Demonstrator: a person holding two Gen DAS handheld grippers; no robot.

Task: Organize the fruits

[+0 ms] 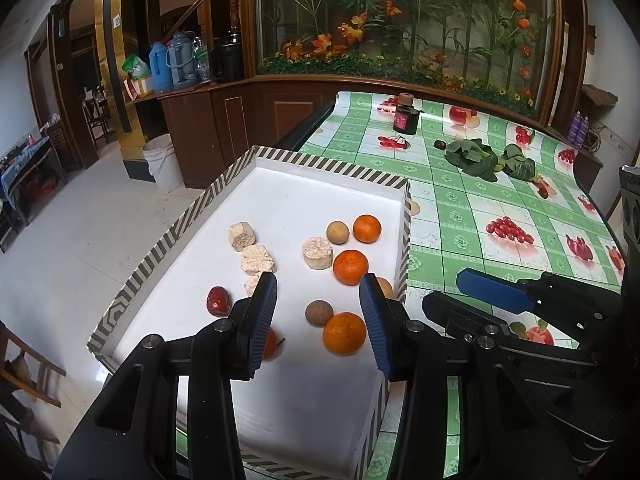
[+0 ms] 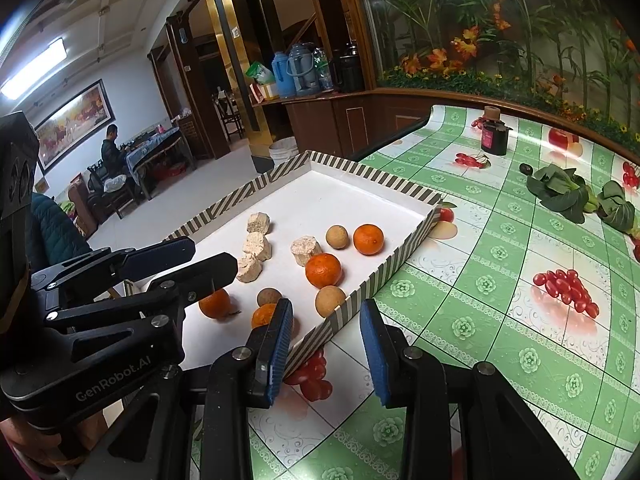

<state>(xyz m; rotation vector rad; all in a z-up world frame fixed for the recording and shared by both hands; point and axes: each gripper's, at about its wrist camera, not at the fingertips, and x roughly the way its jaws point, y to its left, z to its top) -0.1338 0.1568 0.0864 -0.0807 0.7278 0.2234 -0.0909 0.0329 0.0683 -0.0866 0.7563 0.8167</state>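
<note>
Round, perhaps dimpled oranges (image 1: 351, 267) in tray (image 1: 332, 168).

White tiled floor (image 1: 80, 216) spreads toward nine o'clock. Dark wood cabinets (image 1: 224, 120) and a glass flower display (image 1: 400, 16) stand at twelve. A ceiling light (image 2: 34, 68) glows at ten.

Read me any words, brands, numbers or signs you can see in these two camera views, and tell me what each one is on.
"GenRobot.AI": on the black body of the left claw, seen from the right wrist view.
Dark bottle at the far end of the table: its pink label is too blurred to read.
Green bag on the wooden counter: print too small to read.
Nothing else legible.
</note>
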